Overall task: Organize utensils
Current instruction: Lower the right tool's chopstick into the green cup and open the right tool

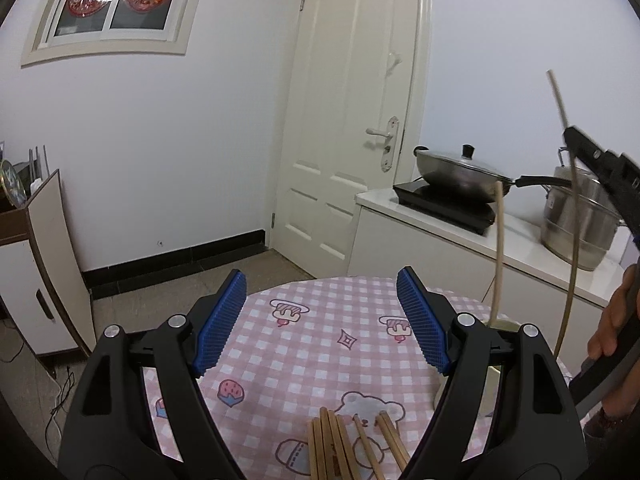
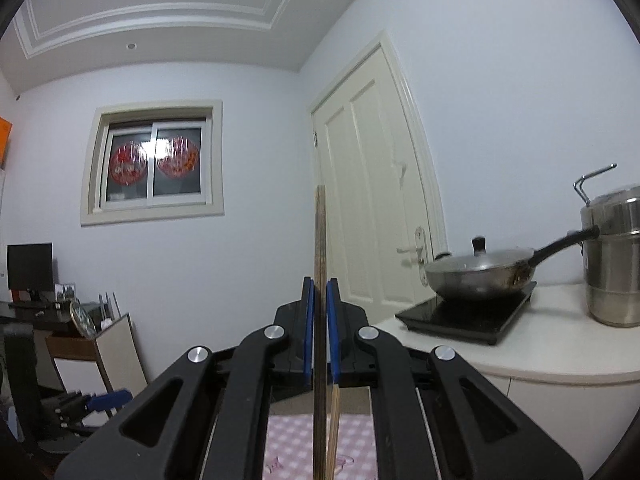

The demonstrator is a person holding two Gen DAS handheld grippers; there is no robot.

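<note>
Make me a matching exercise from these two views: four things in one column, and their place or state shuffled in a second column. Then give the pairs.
1. left gripper
2. right gripper
3. wok
4. loose chopsticks

A. on the black cooktop, lid on
B. lying on the checked tablecloth
C. jaws wide open, nothing between them
D. shut on an upright chopstick

Pairs: 1-C, 2-D, 3-A, 4-B

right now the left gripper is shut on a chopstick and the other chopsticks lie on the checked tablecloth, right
Not quite: it is the right gripper that is shut on a chopstick, as the right wrist view shows. The left gripper is open and holds nothing. The other chopsticks do lie on the checked tablecloth.
</note>
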